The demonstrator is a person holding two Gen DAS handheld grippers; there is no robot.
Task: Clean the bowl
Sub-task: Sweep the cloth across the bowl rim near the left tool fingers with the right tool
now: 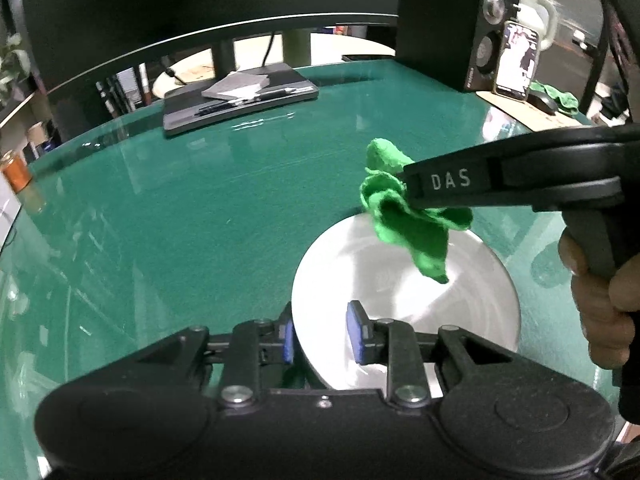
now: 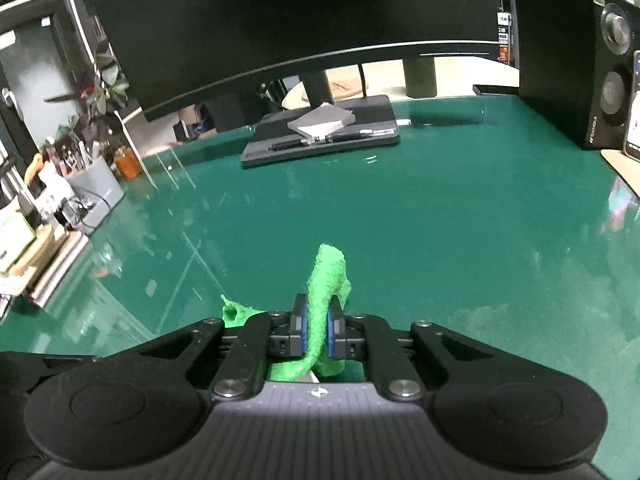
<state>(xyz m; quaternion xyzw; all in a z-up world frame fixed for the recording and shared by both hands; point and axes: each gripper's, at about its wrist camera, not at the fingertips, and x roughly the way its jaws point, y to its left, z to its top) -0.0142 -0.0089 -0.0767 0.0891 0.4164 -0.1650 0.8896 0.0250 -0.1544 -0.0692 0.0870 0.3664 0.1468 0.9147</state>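
Note:
A white bowl (image 1: pixel 404 304) sits on the green desk mat (image 1: pixel 192 216) in the left wrist view. My left gripper (image 1: pixel 322 336) straddles its near-left rim. One blue pad (image 1: pixel 289 340) is outside the wall and the other (image 1: pixel 355 332) inside, with a gap showing, so the jaws stand open around the rim. My right gripper (image 1: pixel 406 190), held by a hand (image 1: pixel 600 304), comes in from the right, shut on a crumpled green cloth (image 1: pixel 408 220). The cloth hangs over the bowl's far side. In the right wrist view the cloth (image 2: pixel 324 288) is pinched between the right gripper's (image 2: pixel 316 332) pads.
A curved monitor (image 2: pixel 288 12) stands at the back, with a notepad (image 2: pixel 320 120) and pens on its base (image 2: pixel 320 140). A speaker (image 1: pixel 444 24), a phone (image 1: pixel 518 60), a mouse (image 1: pixel 542 100) and another green cloth (image 1: pixel 560 98) are at the back right. An orange container (image 1: pixel 16 174) is at the left edge.

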